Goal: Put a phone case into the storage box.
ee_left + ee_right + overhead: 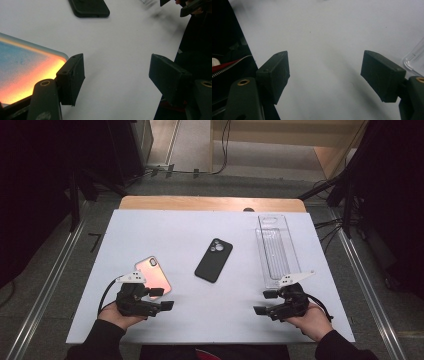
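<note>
- left tongs [167, 299] released, beside pink phone [153, 274] on near-left of surface [175, 227].
- right tongs [264, 302] released, nothing between.
- straddle phone edges squarely before clenching; avoid scraping screen.

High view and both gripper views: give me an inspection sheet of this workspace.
Surface: white table top, flat.
Job's things: pink phone face down beside the left tongs; black phone case mid-table.
Clutter: clear plastic tray, far right.
Grippers: left tongs open, nothing between the jaws; right tongs open, nothing between the jaws.
Cables: one trails from each gripper; more on the floor behind.
Surroundings: dark, metal rails alongside.
</note>
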A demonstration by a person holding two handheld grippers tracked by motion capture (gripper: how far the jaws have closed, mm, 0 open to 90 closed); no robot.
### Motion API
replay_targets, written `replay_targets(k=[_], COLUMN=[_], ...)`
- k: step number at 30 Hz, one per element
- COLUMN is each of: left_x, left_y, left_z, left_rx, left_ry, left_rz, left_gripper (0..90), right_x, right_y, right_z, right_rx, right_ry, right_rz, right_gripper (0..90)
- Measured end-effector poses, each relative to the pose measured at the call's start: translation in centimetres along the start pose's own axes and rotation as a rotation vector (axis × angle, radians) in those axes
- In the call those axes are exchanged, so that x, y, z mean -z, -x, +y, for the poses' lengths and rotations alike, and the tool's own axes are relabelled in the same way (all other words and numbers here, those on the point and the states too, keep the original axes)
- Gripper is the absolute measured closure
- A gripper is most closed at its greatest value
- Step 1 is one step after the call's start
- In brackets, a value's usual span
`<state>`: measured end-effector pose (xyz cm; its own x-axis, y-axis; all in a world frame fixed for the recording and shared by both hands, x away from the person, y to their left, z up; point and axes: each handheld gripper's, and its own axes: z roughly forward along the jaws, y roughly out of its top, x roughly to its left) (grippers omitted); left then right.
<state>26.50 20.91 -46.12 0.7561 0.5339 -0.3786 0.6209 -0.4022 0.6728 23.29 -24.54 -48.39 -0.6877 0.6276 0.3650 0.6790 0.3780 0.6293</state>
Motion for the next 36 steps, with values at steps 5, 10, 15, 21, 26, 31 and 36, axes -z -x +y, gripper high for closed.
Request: replay_targets(k=[5, 10, 15, 21, 26, 31, 36], left_x=[-0.01, 0.07, 0.05, -0.11, -0.24, -0.34, -0.34], left_y=[-0.09, -0.13, -0.04, 0.03, 0.02, 0.08, -0.03], left_z=[0.1, 0.06, 0.11, 0.08, 0.03, 0.0, -0.01], left_rx=[0.005, 0.013, 0.019, 0.026, 0.034, 0.033, 0.036], left_ry=[-0.003, -0.002, -0.004, -0.015, -0.03, -0.036, -0.038], left_rz=[0.002, 0.01, 0.007, 0.0, -0.008, -0.004, -0.004], left_gripper=[28.6, 28.7, 28.8, 28.8, 28.8, 28.7, 28.7], right_x=[0.1, 0.09, 0.23, 0.19, 0.23, 0.38, 0.51], right_y=[-0.12, 0.11, 0.47, 0.52, 0.48, 0.58, 0.63], right_z=[0.28, 0.64, 0.73, 0.79, 0.7, 0.59, 0.52], right_rx=[0.014, 0.018, 0.005, -0.001, -0.012, -0.018, -0.023], right_ry=[0.018, 0.005, 0.011, -0.006, -0.011, -0.006, 0.0], right_rz=[0.026, 0.031, -0.012, -0.023, -0.037, -0.047, -0.045], right_gripper=[22.1, 22.1, 21.9, 21.9, 21.8, 21.7, 21.7])
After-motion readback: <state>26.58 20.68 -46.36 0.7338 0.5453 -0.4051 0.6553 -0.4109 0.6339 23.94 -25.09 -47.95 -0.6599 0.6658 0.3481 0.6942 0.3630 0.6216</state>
